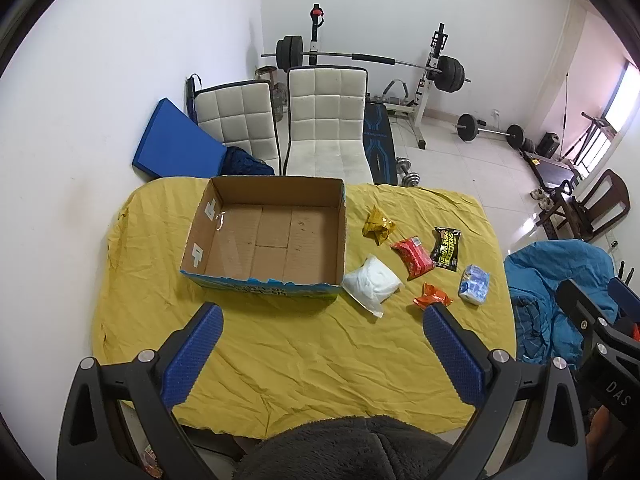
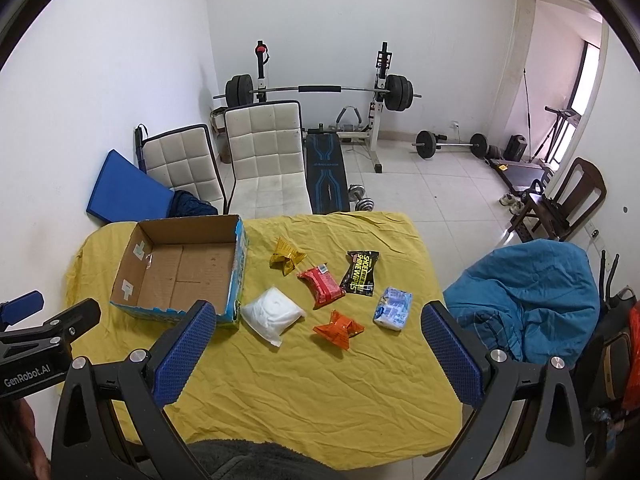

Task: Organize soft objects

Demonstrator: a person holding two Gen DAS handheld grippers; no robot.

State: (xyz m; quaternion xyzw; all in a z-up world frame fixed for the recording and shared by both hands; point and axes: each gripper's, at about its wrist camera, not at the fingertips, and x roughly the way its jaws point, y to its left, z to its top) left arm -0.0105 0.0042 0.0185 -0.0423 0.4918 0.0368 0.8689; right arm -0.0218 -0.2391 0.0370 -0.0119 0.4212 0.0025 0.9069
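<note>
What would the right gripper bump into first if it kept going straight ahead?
Probably the orange packet, which lies nearest ahead of the open right gripper on the yellow cloth. Depth is hard to judge.

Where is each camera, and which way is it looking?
Left wrist: sits on the left tool, above the near table edge, facing the cardboard box and the room's far wall; its blue fingers show, the right tool at right.
Right wrist: sits on the right tool, further right, facing the packets; the left tool shows at left.
Shared: box, white pouch, yellow cloth.
</note>
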